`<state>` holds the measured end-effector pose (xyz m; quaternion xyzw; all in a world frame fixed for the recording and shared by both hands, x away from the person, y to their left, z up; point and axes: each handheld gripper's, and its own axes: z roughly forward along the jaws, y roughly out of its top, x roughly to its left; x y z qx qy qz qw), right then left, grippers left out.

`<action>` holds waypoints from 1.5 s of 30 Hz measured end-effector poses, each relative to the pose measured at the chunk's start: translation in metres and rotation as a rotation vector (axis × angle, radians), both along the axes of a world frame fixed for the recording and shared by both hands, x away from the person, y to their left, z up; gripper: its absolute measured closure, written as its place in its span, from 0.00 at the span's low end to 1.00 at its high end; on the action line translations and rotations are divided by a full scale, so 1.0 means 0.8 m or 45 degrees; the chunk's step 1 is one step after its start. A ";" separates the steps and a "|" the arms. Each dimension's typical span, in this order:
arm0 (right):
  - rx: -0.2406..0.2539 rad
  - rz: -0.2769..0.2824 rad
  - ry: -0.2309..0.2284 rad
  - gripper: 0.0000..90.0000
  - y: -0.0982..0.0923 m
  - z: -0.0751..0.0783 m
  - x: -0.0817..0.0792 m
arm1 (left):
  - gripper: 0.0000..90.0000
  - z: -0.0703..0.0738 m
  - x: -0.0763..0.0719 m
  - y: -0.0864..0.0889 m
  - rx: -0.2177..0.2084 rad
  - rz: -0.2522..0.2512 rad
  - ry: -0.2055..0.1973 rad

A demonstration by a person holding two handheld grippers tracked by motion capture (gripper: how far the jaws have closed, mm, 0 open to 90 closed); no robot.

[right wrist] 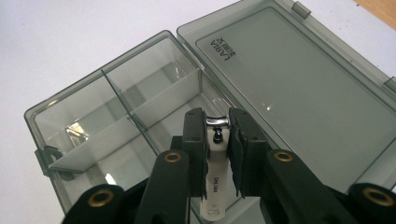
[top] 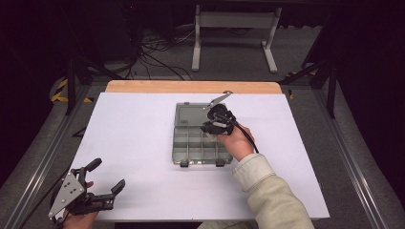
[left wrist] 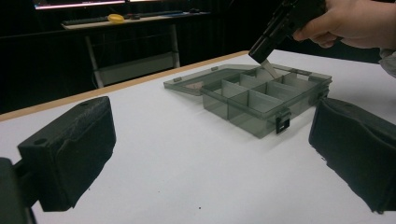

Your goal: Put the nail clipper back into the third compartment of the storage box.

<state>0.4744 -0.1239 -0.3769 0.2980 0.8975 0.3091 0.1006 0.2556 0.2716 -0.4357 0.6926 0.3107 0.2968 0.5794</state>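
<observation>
At the table's (top: 143,138) near left corner, the left claw (top: 106,183) rests released, with bare white surface between it and the box. Mid-table, a smoky-grey compartment box (top: 200,145) lies with its lid (top: 191,115) flat open. Above its far-right compartments, the right claw (right wrist: 217,140) is clenched on a white-and-chrome nail clipper (right wrist: 215,177), which the right gripper view shows close up.

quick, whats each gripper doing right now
Left gripper: open, holding nothing, near the table's front edge.
Right gripper: closed on a nail clipper over the open compartment box.
</observation>
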 end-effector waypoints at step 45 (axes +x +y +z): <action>0.258 0.008 -0.217 0.14 -0.052 0.075 -0.081 | 0.02 0.000 -0.001 0.000 0.001 0.003 0.003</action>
